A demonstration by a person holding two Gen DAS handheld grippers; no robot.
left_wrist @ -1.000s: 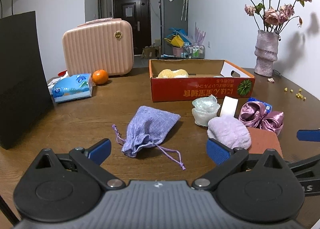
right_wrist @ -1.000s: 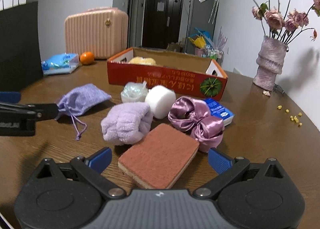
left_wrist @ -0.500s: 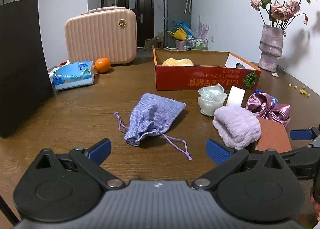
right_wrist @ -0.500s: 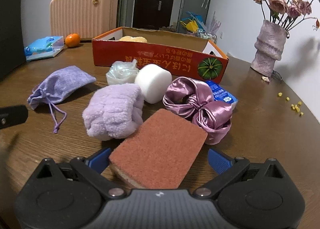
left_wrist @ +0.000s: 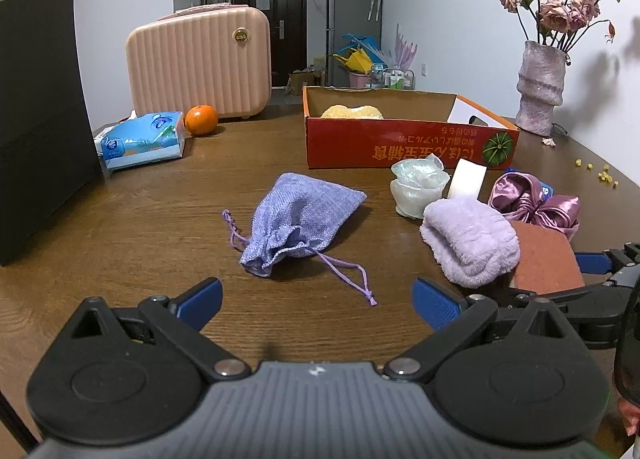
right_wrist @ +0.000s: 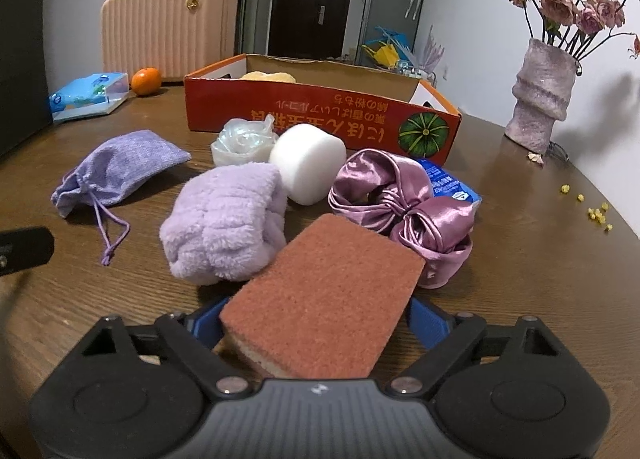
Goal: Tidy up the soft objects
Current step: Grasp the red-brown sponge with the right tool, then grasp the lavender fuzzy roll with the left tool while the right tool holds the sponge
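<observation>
A: Which step is this?

B: The pick-up. The right gripper (right_wrist: 312, 329) straddles the near end of the sponge (right_wrist: 324, 299), which lies flat on the table (right_wrist: 520, 279) with the towel (right_wrist: 228, 223) touching its left side and the satin bow (right_wrist: 404, 203) at its far right corner. The jaws are closing with the sponge between them; the blue pads sit at its edges, and firm contact cannot be told yet.

A: And the left gripper (left_wrist: 316, 299)?

B: Released, empty, hovering over bare wood just short of the pouch (left_wrist: 300, 219).

A: What does the next move call for?

B: Likely finishing the squeeze on the sponge's 2 long sides, lifting clear of the towel and bow, then carrying it over the near wall of the box (right_wrist: 320, 115), where 1 yellow item (right_wrist: 268, 76) already sits.

A: What differs from 1 second ago?

B: Then the right jaws stood wide with the sponge ahead of them. Now the gripper is lower and further in, the sponge fills the gap, and the fingers narrow. The left gripper barely shifts.
</observation>
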